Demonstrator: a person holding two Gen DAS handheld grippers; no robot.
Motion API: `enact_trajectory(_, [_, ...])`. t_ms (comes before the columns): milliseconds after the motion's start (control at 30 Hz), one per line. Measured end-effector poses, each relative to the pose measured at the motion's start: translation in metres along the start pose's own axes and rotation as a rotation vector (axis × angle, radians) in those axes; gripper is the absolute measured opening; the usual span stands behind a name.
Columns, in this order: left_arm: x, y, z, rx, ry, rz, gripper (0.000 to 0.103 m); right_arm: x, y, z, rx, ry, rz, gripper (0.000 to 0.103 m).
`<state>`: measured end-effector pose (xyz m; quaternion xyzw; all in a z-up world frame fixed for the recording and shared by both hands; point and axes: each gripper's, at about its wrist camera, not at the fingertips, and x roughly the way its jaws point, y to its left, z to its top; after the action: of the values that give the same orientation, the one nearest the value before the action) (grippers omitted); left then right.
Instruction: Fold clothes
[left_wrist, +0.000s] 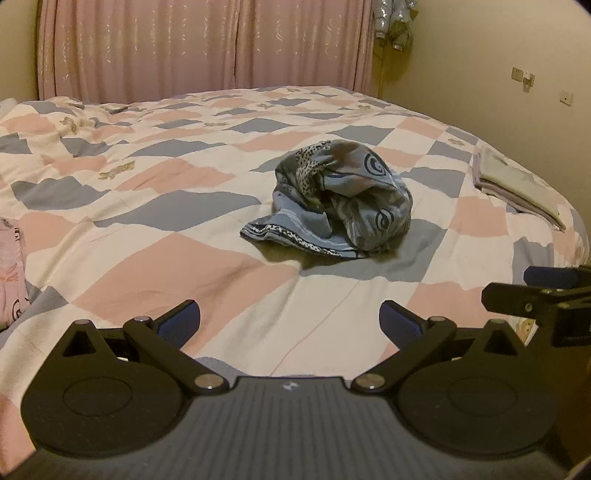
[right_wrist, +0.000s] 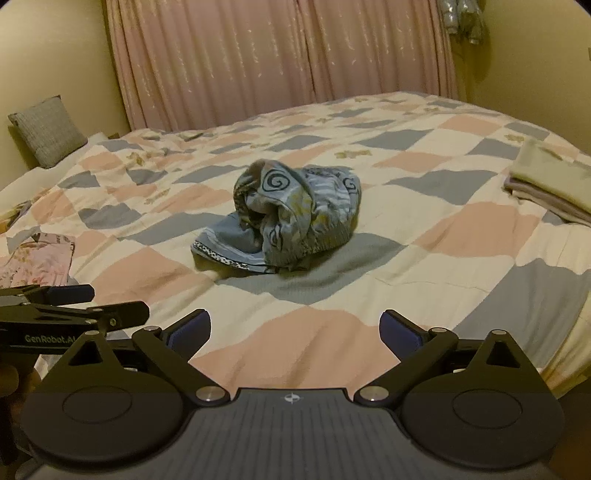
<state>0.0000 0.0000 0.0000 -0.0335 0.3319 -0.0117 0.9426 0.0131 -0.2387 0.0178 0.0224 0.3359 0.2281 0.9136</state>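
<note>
We hold the left gripper (left_wrist: 290, 321) and right gripper (right_wrist: 295, 330) with fingers spread apart, empty. The crumpled blue-grey spiral-patterned garment (left_wrist: 338, 206) lies mid-bed on the pink, grey and white patchwork quilt (left_wrist: 155, 206), well ahead of both.

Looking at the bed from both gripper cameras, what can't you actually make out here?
- Blue patterned garment: crumpled in a heap in both views, so its type and shape are hidden by its own folds.
- Pink cloth: cut off by the left edge of the left wrist view.
- Folded stack: cut by the right edge of the right wrist view; number of pieces unclear.
- Hanging item beside the curtain: dim, too small.
</note>
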Motion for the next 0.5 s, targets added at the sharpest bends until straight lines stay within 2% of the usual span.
enact_trajectory(100, [-0.0012, 0.0007, 0.0012, -0.003, 0.000, 0.011, 0.102, 0.0006, -0.0010, -0.0003, 0.006, 0.007, 0.003, 0.101])
enact_trajectory(167, [-0.0021, -0.0044, 0.0001, 0.014, 0.001, 0.044, 0.102, 0.0004, -0.0035, -0.0005, 0.017, 0.009, 0.010, 0.101])
enact_trajectory(267, [-0.0010, -0.0021, -0.0015, 0.005, 0.004, 0.033, 0.102, -0.0051, -0.0003, -0.0056, 0.010, -0.018, 0.008, 0.101])
enact_trajectory(500, [-0.0023, 0.0017, -0.0065, 0.001, 0.009, 0.026, 0.102, 0.0011, -0.0010, -0.0062, 0.021, 0.007, 0.014, 0.101])
